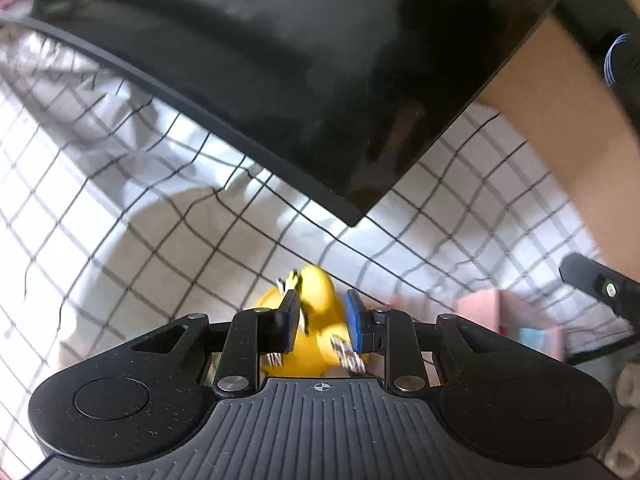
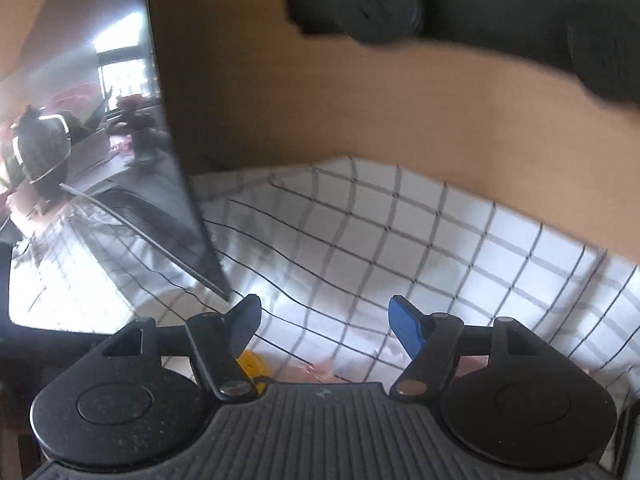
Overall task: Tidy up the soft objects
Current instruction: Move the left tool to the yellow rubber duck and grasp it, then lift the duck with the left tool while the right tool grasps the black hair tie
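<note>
Yellow toy (image 1: pixel 318 312) sits clamped between the pads of the left claw (image 1: pixel 323 318), one black pad on its left side and one blue pad on its right, both pressed against the soft body. Striped bits of the toy stick out above the black pad and below the blue one. Under and ahead of this claw lies a white checked cloth (image 1: pixel 100 208), rumpled into folds. Further ahead, a glossy black panel (image 1: pixel 280 80) slants across the view, its corner pointing down toward the claw. To the right of the claw, just beside it, lies a pink soft thing (image 1: pixel 516 316), blurred, and beyond that a black finger of the other tool (image 1: pixel 596 284). Brown cardboard (image 1: pixel 560 112) rises to the far right.

Right claw (image 2: pixel 326 330) has its fingers spread wide apart, with nothing between them. Below it the checked cloth (image 2: pixel 400 240) spreads out. Close under its black finger a bit of the yellow toy (image 2: pixel 252 364) shows, and a blurred pink shape (image 2: pixel 320 372) lies near the base. Ahead to the left stands the black panel (image 2: pixel 100 160), mirroring a room. Cardboard (image 2: pixel 320 100) fills the space ahead, and a dark blurred shape (image 2: pixel 460 0) hangs over it at the top.
</note>
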Demonstrator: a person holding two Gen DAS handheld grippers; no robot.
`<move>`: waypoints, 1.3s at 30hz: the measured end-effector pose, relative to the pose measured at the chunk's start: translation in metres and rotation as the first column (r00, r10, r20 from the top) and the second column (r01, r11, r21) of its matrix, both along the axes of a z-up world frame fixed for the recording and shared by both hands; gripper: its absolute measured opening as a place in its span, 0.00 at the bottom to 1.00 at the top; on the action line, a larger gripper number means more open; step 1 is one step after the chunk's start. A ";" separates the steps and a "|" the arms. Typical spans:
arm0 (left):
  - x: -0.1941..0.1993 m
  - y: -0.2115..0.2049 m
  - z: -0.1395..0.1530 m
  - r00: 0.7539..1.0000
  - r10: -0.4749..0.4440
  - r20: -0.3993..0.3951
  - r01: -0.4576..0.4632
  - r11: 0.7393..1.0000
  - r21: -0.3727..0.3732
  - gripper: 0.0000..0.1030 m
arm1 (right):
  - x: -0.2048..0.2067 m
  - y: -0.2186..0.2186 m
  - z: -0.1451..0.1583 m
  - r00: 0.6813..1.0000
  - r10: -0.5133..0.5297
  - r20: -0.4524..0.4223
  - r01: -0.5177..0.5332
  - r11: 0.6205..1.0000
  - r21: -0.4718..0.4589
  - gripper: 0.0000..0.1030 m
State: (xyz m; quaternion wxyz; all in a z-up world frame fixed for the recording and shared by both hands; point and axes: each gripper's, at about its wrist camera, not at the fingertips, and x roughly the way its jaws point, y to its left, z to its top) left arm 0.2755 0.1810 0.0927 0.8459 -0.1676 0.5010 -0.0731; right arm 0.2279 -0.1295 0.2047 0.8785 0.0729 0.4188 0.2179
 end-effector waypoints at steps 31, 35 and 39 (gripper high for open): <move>0.033 0.003 -0.065 0.993 -0.027 -0.111 0.019 0.997 -0.071 0.43 | 0.021 0.007 -0.064 0.978 0.053 -0.202 -0.052 0.999 0.007 0.81; 0.027 0.008 -0.049 0.993 -0.116 -0.027 0.115 0.993 -0.016 0.29 | 0.039 0.023 -0.067 0.938 0.121 -0.325 -0.106 0.992 0.064 0.81; 0.026 0.030 -0.026 0.984 -0.166 0.059 0.162 0.984 0.069 0.28 | 0.049 0.058 -0.063 0.924 0.172 -0.342 -0.186 0.983 -0.006 0.81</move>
